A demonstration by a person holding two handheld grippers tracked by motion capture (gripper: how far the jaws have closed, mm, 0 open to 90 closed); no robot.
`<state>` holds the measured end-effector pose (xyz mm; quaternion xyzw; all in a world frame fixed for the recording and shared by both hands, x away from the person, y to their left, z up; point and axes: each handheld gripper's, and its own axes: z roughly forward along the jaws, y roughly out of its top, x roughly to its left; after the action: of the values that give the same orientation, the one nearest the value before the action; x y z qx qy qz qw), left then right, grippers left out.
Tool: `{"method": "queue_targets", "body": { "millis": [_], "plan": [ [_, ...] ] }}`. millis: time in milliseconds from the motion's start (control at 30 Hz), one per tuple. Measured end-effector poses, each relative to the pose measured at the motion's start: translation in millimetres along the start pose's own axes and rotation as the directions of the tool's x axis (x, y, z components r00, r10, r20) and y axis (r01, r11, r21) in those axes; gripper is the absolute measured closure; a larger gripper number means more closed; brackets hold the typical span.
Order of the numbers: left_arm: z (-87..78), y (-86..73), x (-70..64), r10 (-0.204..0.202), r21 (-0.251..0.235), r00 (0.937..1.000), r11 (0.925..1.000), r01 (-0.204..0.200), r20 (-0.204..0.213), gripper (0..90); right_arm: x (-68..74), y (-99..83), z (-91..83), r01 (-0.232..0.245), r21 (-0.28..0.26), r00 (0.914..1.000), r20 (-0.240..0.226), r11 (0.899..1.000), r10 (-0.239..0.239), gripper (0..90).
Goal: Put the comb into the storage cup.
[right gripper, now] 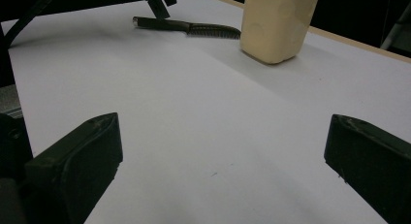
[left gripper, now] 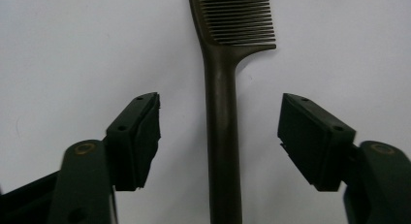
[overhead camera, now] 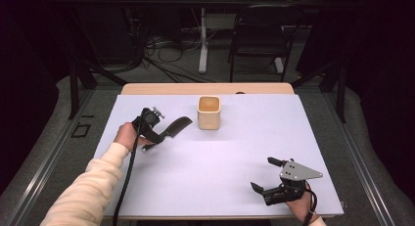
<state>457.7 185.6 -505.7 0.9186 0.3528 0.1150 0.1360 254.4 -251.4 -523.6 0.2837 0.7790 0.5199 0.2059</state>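
High view: the square cream cup (overhead camera: 209, 112) stands upright, its contents unclear; the left claw (overhead camera: 157, 136) straddles the dark plastic comb (overhead camera: 176, 126), jaws apart; the right claw (overhead camera: 266, 176) rests open on the white bench (overhead camera: 220, 162).

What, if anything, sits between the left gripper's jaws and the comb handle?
Nothing visible. In the left gripper view the left gripper has its jaws open on either side of the comb handle, with bare white table in both gaps. The cup stands apart, beyond the comb's teeth.

High view looks down; gripper views sit low (close), sharing the comb (left gripper: 222, 112)
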Motion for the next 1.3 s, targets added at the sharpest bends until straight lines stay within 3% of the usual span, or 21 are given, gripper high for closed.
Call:
{"method": "queue_targets", "body": {
  "millis": [267,633,1100,1300],
  "plan": [
    [11.8,15.1,3.5,0.024,0.091,0.9992,0.9955,-0.027,0.032,54.2,0.0,0.0,0.2,0.005,0.002,1.0,-0.005,1.0,-0.005,0.0],
    [25.2,26.1,8.7,0.027,0.169,0.9972,0.9849,-0.038,0.069,64.0,0.6,-0.1,0.2,0.002,0.006,1.0,-0.01,1.0,-0.002,0.0],
    [30.6,27.4,9.1,0.032,0.177,0.9952,0.9831,-0.048,0.092,72.2,0.7,-0.2,0.3,0.001,0.013,0.9999,-0.01,1.0,-0.001,0.0],
    [24.4,24.7,10.5,0.018,0.145,0.9957,0.989,-0.031,0.091,72.3,0.6,-0.2,0.3,0.0,0.013,1.0,-0.009,1.0,0.0,0.0]
  ]
}}
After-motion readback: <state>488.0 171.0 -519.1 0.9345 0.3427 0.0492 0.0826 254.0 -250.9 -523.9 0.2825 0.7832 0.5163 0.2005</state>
